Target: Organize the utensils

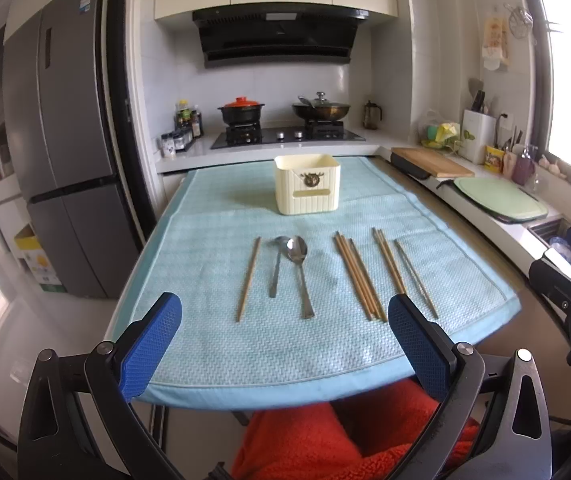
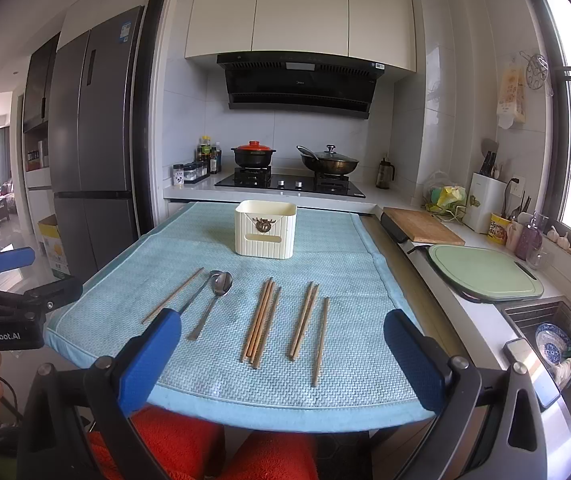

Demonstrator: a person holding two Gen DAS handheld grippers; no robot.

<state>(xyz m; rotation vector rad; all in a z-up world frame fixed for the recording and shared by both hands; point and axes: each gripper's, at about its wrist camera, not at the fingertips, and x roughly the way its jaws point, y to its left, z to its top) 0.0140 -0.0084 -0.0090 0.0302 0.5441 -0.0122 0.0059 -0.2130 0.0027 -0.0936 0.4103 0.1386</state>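
A cream utensil holder (image 1: pixel 307 184) (image 2: pixel 265 228) stands at the back of a table covered by a light blue mat (image 1: pixel 205 240) (image 2: pixel 345 264). In front of it lie one single chopstick (image 1: pixel 248 278) (image 2: pixel 173 295), two metal spoons (image 1: pixel 297 264) (image 2: pixel 211 304), a bunch of wooden chopsticks (image 1: pixel 359 278) (image 2: pixel 261 322) and a smaller bunch (image 1: pixel 390 262) (image 2: pixel 304 320) with a lone chopstick (image 1: pixel 415 278) (image 2: pixel 320 340) at the right. My left gripper (image 1: pixel 285 312) and right gripper (image 2: pixel 281 332) are open and empty, near the table's front edge.
A stove with a red-lidded pot (image 1: pixel 241 110) and a wok (image 1: pixel 320 109) lies behind the table. A counter at the right holds a wooden board (image 1: pixel 431 162), a green board (image 1: pixel 499 198) and a sink (image 2: pixel 545 328). A fridge (image 1: pixel 61 140) stands left.
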